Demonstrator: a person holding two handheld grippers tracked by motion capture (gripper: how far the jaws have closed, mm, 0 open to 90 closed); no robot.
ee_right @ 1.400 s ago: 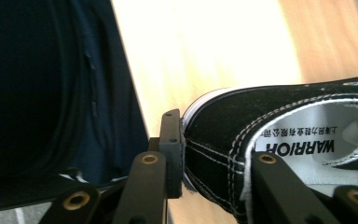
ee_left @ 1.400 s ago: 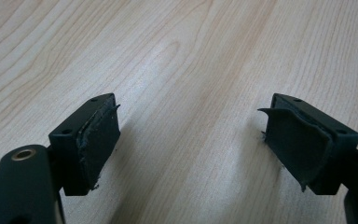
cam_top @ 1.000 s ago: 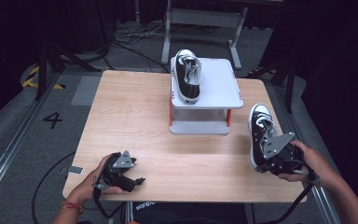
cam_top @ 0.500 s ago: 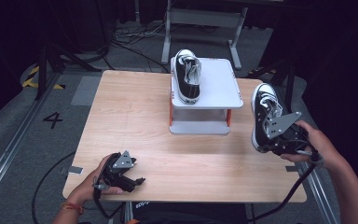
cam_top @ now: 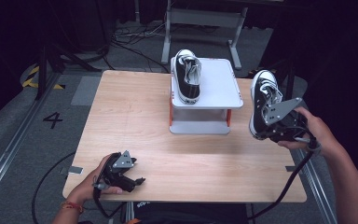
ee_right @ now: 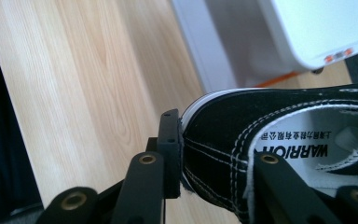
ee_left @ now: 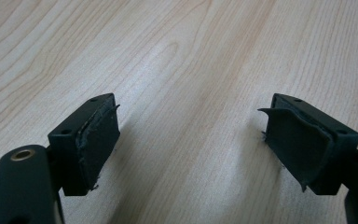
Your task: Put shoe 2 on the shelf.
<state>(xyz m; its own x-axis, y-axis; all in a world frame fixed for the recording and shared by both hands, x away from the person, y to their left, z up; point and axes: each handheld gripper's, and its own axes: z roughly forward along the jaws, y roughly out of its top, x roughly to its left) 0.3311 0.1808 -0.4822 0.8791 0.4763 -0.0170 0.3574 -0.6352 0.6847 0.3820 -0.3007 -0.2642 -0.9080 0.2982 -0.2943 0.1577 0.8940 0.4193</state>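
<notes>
Left gripper (ee_left: 191,140) agape; right gripper (ee_right: 214,158) clamped

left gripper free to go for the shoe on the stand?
Probably yes. The left gripper is open and holds nothing, low at the table's near edge. Bare wood lies between it and the stand; the shoe on top is uncovered.

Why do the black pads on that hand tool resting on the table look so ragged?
The pads of the left tool look worn: their rubber facing is torn and peeling at the edges. Otherwise nothing stands out; the right tool grips one shoe by its heel, and the other shoe sits on the white stand.
</notes>
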